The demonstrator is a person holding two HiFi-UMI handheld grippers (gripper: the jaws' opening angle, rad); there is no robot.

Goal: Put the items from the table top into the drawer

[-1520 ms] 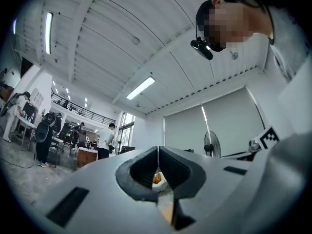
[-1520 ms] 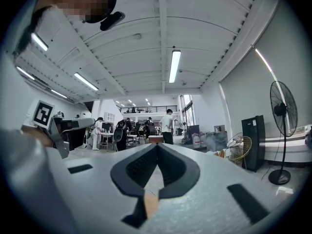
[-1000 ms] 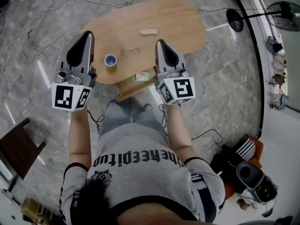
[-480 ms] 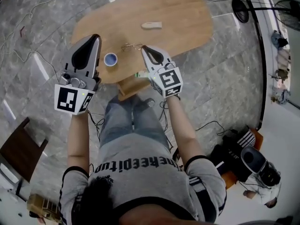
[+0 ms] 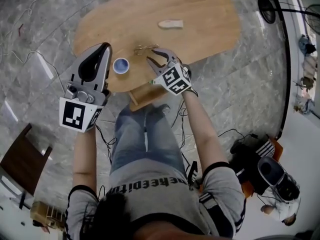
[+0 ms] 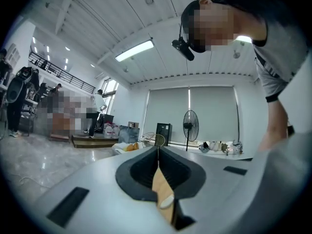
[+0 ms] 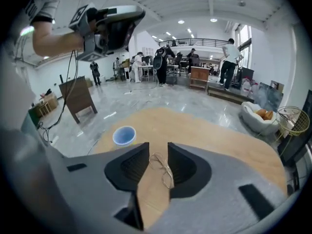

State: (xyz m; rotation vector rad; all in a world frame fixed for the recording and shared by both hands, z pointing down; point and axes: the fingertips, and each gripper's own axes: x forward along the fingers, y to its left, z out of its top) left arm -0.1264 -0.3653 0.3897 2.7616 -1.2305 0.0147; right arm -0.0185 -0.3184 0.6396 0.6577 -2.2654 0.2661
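An oval wooden table [image 5: 200,14] carries a pale oblong thing [image 5: 170,24], wire-rimmed glasses [image 5: 145,48] and a small blue cup [image 5: 120,65]. A wooden drawer [image 5: 142,96] stands pulled out under the near edge, with something green [image 5: 151,80] at its mouth. My right gripper [image 5: 154,55] tilts down just short of the glasses. Its jaws are opening, and in the right gripper view [image 7: 158,147] the glasses [image 7: 163,167] lie on the table between them, untouched. The cup [image 7: 124,135] is to their left. My left gripper [image 5: 104,46] [image 6: 157,147] hangs left of the cup, shut and empty.
A dark wooden stool [image 5: 20,159] stands on the marble floor at lower left, with cables trailing round it. A fan base [image 5: 270,9] is at upper right, bags and gear [image 5: 265,174] at lower right. People and furniture [image 7: 195,67] fill the far hall.
Both grippers have come down toward the table. The right one tipped downward, reached the glasses and went from shut to open. The left one stayed shut.
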